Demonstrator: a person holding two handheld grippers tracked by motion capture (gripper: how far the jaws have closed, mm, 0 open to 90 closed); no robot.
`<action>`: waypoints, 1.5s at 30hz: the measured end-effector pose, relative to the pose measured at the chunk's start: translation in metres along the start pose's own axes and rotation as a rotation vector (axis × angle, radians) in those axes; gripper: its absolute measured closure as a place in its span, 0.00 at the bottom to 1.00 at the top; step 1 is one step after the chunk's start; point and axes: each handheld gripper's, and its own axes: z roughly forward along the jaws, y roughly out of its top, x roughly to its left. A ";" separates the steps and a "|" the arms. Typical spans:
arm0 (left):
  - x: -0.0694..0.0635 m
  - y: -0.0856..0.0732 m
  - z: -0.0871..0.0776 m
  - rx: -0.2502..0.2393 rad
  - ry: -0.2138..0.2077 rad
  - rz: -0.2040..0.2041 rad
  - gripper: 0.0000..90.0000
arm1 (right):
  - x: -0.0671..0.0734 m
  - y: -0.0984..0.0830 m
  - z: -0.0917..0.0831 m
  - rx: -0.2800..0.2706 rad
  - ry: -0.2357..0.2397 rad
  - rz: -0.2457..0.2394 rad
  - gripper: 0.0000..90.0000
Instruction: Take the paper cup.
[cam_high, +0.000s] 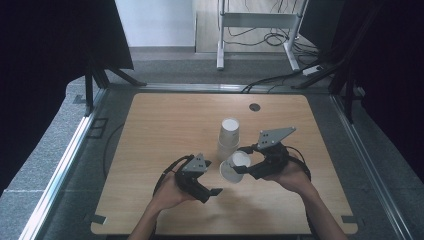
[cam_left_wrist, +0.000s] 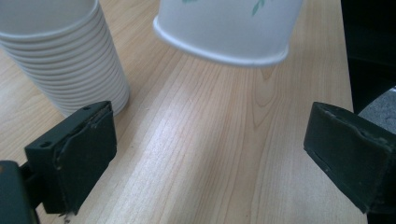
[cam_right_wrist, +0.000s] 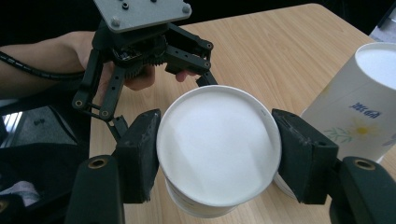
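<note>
We start with the wooden surface (cam_high: 160, 150), which carries little beyond a stack of paper cups (cam_high: 229, 136) standing upside down near its middle, bases up, rims nested low. Just beside that stack, toward us, the right claw (cam_high: 243, 161) holds a single paper cup (cam_high: 235, 166) clamped between its two jaws, one on each side of the cup wall near its base. The cup is tipped on its side with its closed base toward that claw's camera; we judge it has been taken off the stack or is about to go back on. The left claw (cam_high: 216, 191) hangs low over the surface with its jaws spread wide and nothing between them, facing the held cup, probably ready to steady it or take it.
</note>
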 end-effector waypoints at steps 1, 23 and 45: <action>-0.001 0.000 0.000 -0.008 0.001 0.005 0.03 | 0.001 -0.002 0.001 -0.005 -0.001 -0.002 0.40; -0.004 -0.016 -0.002 -0.092 0.000 0.006 0.06 | 0.005 -0.051 0.015 -0.177 0.033 0.022 0.40; -0.011 -0.018 0.003 -0.094 -0.044 0.034 0.07 | 0.007 -0.067 0.030 -0.297 0.139 0.041 0.40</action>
